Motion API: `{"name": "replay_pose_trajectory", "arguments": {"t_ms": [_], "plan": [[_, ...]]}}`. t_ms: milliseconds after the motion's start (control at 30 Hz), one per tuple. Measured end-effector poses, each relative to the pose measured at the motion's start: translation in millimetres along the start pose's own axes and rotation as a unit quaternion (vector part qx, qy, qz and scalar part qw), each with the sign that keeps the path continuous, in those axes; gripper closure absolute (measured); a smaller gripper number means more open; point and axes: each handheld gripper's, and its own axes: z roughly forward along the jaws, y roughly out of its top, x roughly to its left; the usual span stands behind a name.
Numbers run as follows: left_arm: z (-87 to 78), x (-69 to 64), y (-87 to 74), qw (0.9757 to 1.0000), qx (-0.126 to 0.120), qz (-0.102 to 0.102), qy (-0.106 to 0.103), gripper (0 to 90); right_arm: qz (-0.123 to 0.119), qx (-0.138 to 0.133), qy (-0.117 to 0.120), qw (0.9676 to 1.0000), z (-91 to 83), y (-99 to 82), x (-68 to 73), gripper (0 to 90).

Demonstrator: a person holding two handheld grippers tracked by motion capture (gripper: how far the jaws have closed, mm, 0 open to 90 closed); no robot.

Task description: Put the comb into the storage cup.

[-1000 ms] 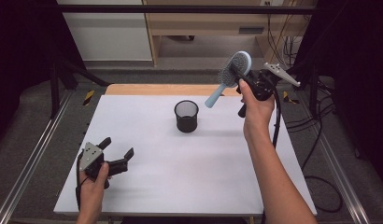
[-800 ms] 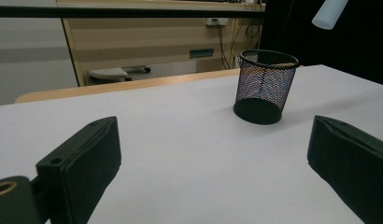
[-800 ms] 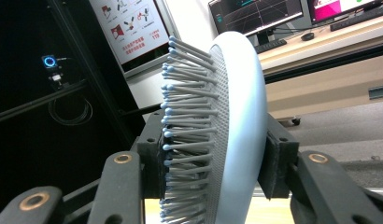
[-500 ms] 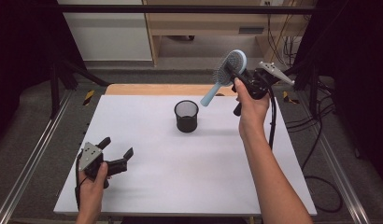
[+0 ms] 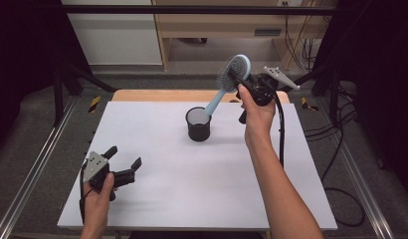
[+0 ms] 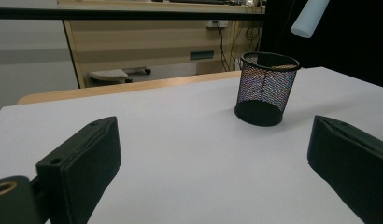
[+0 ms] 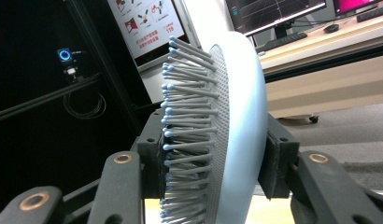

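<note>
My right gripper [image 5: 238, 74] is shut on the head of a light blue hairbrush [image 5: 231, 75], held in the air at the back right of the table. The brush handle slants down and left, its tip just above the rim of a black mesh cup [image 5: 198, 124]. In the right gripper view the jaws clamp the brush head [image 7: 227, 130] from both sides, bristles facing left. My left gripper [image 5: 123, 163] rests open near the table's front left corner, nothing between its jaws. From there the mesh cup [image 6: 266, 87] stands ahead, with the handle tip [image 6: 309, 18] above it.
The white tabletop [image 5: 182, 174] has a wooden strip along its back edge [image 5: 157, 94]. Metal rails run along both sides of the table. Cables hang and lie on the floor at the right [image 5: 341, 149]. Wooden furniture stands behind the table.
My right hand has carried the hairbrush leftward and slightly down, bringing the handle tip over the mesh cup. The left gripper has stayed where it was.
</note>
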Motion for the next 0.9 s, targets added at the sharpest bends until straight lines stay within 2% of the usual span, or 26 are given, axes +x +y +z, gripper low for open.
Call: {"name": "replay_pose_trajectory", "arguments": {"t_ms": [233, 567, 900], "plan": [[-0.5, 0.7, 0.2, 1.0, -0.001, 0.0, 0.002, 2.8, 0.001, 0.008, 0.002, 1.0, 11.1, -9.7, 1.9, 52.5], [-0.3, 1.0, 0.3, 1.0, -0.001, 0.001, 0.001, 2.7, -0.003, 0.029, 0.003, 0.9996, 30.7, -32.5, 4.2, 52.5], [0.1, 2.1, 0.5, 1.0, -0.001, 0.001, 0.0, 2.6, -0.005, 0.043, -0.001, 0.9991, 39.5, -46.7, 2.8, 52.3]]}}
